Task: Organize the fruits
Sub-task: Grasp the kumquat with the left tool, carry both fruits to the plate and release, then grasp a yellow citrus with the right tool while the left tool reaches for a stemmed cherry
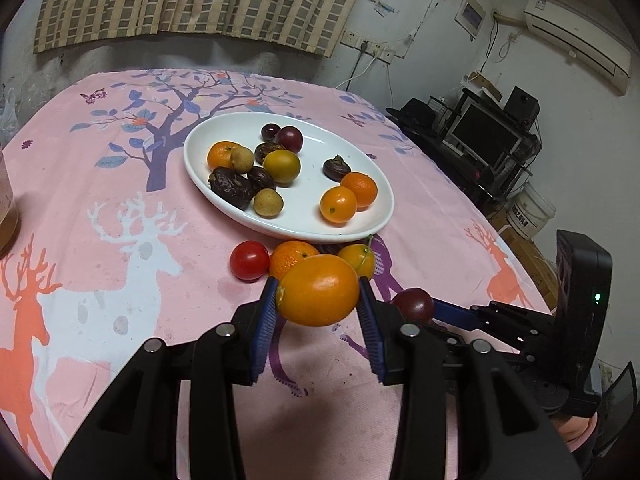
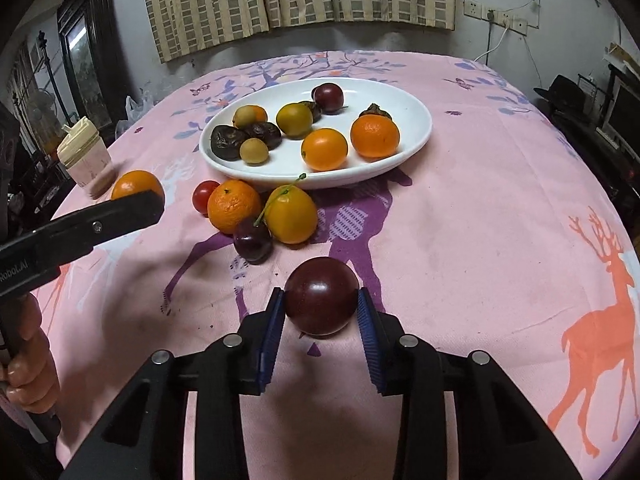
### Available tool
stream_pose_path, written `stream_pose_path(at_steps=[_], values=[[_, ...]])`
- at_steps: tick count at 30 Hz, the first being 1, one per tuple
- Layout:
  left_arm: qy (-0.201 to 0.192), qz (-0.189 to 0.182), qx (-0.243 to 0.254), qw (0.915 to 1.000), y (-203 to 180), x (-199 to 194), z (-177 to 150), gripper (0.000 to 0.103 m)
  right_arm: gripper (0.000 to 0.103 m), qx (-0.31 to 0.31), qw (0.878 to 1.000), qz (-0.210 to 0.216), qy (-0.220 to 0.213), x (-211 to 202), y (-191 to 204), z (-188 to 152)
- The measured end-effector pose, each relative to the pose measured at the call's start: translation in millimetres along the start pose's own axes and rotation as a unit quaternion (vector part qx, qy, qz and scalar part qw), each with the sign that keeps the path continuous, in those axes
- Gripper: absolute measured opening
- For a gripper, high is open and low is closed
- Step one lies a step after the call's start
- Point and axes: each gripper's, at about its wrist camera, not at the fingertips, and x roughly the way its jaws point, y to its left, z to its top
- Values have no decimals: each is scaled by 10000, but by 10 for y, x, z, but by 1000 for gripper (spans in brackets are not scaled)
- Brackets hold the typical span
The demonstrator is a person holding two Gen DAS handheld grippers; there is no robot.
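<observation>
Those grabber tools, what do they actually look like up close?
Both the left gripper and right gripper are matte black plastic linkages with silver round pins. The jaws are lined with ribbed blue pads. One arm bears white "RoboLAI" lettering; a green light glows on one body.

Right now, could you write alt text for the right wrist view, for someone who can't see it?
The right gripper clamps a dark plum above a pink tablecloth. Beyond it, a cherry, two oranges and a tomato lie before a white plate of fruit. At left, the left gripper holds an orange.
</observation>
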Motion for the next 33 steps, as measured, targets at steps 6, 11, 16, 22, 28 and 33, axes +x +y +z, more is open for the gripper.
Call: stream_pose_path(at_steps=[6, 11, 16, 22, 28, 33], values=[[-105, 86, 144, 9998, -30, -18, 207, 39, 37, 308, 9969, 447, -570, -186, -70, 358], [-304, 356, 233, 9986, -12, 207, 710, 39, 37, 651, 9901, 457, -1154, 1, -194, 938], [-87, 466, 21, 9989, 151, 688, 1030, 39, 37, 761, 9899, 420, -1119, 385, -299, 1267], [124, 524, 110, 9985, 209, 1002, 1104, 39, 46, 696, 9922, 434, -941, 606, -346, 1331], [-412, 1035, -30, 9938, 230, 685, 1082, 96, 66, 1011, 9830, 748, -1335, 235, -459, 1237], [-650, 1021, -261, 9923, 321, 303, 952, 97, 67, 891, 9838, 870, -1291, 81, -376, 988]])
